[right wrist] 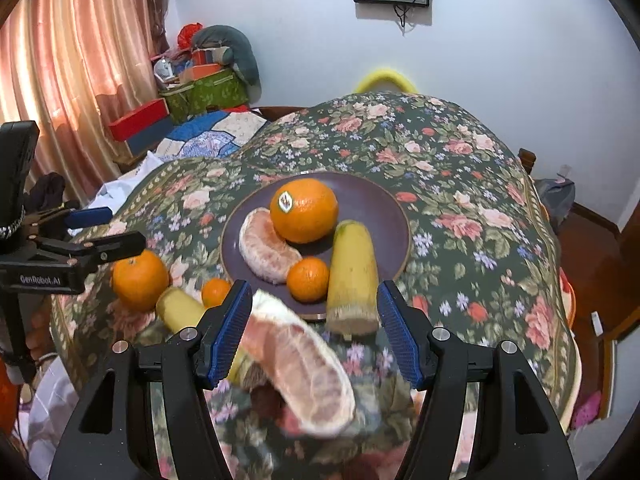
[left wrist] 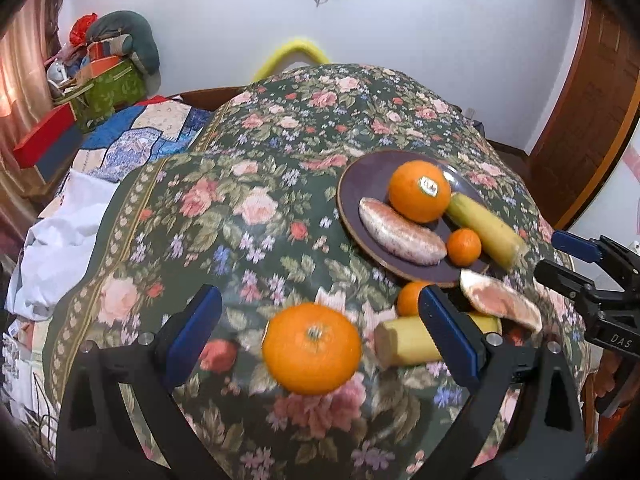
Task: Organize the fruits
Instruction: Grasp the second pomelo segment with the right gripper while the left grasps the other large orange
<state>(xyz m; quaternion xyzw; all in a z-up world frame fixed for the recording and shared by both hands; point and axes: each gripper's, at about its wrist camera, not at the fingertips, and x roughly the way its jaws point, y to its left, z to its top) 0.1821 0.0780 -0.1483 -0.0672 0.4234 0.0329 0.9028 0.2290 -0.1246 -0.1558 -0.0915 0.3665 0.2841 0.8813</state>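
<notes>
Hand-held grippers, left [left wrist: 320, 336] and right [right wrist: 314, 334]: both wide open, empty, straddling orange [left wrist: 312, 348] and pomelo segment [right wrist: 300, 368] for plate [right wrist: 380, 204] transfer.

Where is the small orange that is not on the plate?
The small orange lies on the tablecloth, left of the plate, between the big orange and banana piece.

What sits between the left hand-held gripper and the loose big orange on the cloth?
Nothing visible. The left hand-held gripper is open with the big orange already between its fingers, on the tablecloth. The cut banana piece lies just right of the orange, behind the right finger.
</notes>
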